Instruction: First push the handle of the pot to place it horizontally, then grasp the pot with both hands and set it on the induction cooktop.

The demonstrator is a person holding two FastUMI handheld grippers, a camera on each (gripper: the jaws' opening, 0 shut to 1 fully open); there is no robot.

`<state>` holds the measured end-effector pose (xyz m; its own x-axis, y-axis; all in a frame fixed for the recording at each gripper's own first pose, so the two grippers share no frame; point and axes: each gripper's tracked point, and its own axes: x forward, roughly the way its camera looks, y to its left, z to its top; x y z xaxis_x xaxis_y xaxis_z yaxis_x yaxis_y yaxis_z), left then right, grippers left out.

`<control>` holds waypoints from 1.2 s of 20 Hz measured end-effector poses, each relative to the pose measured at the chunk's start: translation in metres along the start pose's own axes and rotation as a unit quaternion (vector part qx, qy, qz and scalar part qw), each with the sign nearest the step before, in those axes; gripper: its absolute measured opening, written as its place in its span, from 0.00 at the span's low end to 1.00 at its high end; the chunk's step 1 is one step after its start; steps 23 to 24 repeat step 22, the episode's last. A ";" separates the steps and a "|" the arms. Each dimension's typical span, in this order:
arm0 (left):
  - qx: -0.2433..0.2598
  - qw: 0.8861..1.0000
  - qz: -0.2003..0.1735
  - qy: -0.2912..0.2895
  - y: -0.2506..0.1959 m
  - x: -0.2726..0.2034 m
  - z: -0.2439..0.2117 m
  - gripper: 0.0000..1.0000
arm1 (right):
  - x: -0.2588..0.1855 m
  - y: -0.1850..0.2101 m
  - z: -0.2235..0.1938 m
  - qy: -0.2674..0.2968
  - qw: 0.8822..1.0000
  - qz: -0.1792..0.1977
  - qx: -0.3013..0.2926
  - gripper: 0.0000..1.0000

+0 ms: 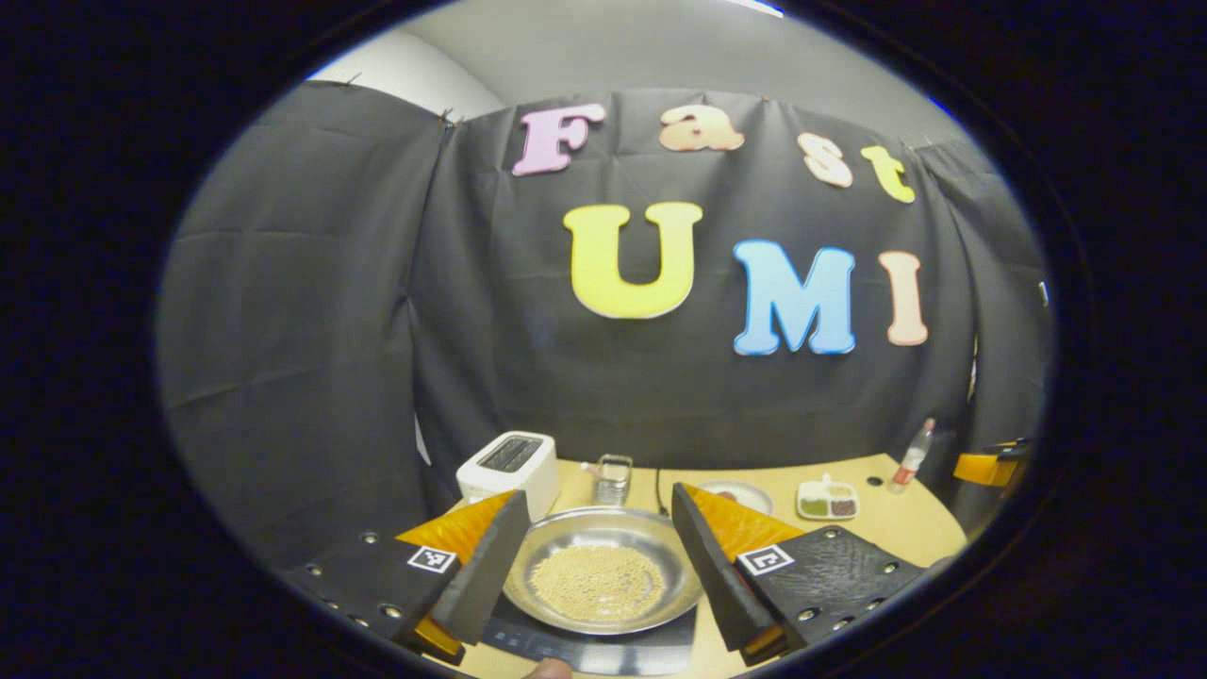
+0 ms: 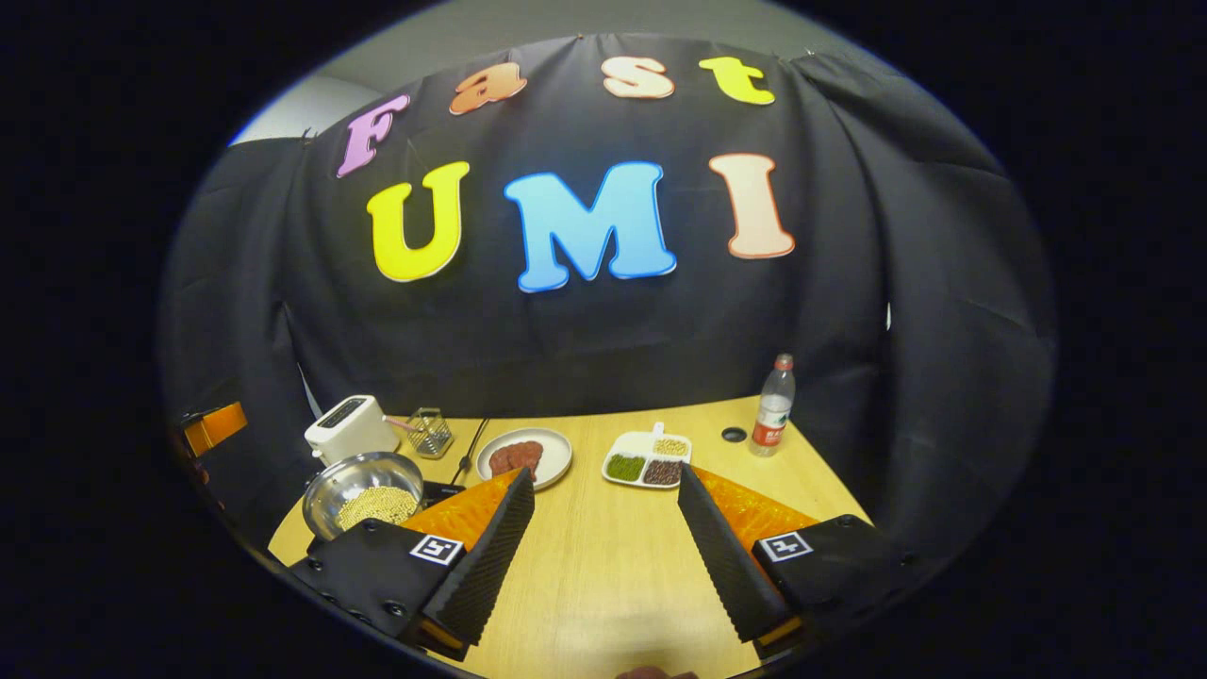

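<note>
A round steel pot (image 1: 603,575) with yellow grains in it sits on the black induction cooktop (image 1: 603,649). My left gripper (image 1: 598,492) is open, one finger on each side of the pot and just clear of its rim. In the right gripper view the pot (image 2: 363,495) stands at the far left, with a corner of the cooktop (image 2: 439,490) beside it. My right gripper (image 2: 604,473) is open over bare tabletop to the right of the pot, with nothing between its fingers.
Behind the pot are a white toaster (image 1: 509,467) and a glass jar (image 1: 613,479). A plate with red food (image 2: 524,456), a divided tray (image 2: 649,460), a plastic bottle (image 2: 773,407) and a dark cap (image 2: 734,435) stand on the wooden table (image 2: 603,566).
</note>
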<state>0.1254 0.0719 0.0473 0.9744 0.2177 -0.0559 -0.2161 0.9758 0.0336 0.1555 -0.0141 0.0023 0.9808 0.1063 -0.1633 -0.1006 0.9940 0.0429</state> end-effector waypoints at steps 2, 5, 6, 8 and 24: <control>-0.008 0.999 -0.008 -0.030 -0.037 -0.023 0.012 0.88 | -0.020 -0.025 0.018 -0.038 0.999 -0.006 -0.010 0.98; -0.017 0.999 -0.010 -0.047 -0.082 -0.053 0.010 0.92 | -0.043 -0.054 0.033 -0.080 0.996 -0.014 -0.027 0.98; -0.024 0.999 -0.009 -0.048 -0.093 -0.063 0.010 0.88 | -0.051 -0.063 0.037 -0.091 0.995 -0.017 -0.032 0.98; -0.038 0.998 0.007 -0.054 -0.107 -0.084 0.008 0.88 | -0.069 -0.076 0.043 -0.111 0.993 -0.014 -0.031 0.98; -0.059 0.994 0.007 -0.092 -0.174 -0.223 -0.030 0.92 | -0.154 -0.099 -0.027 -0.095 0.995 0.028 -0.024 0.98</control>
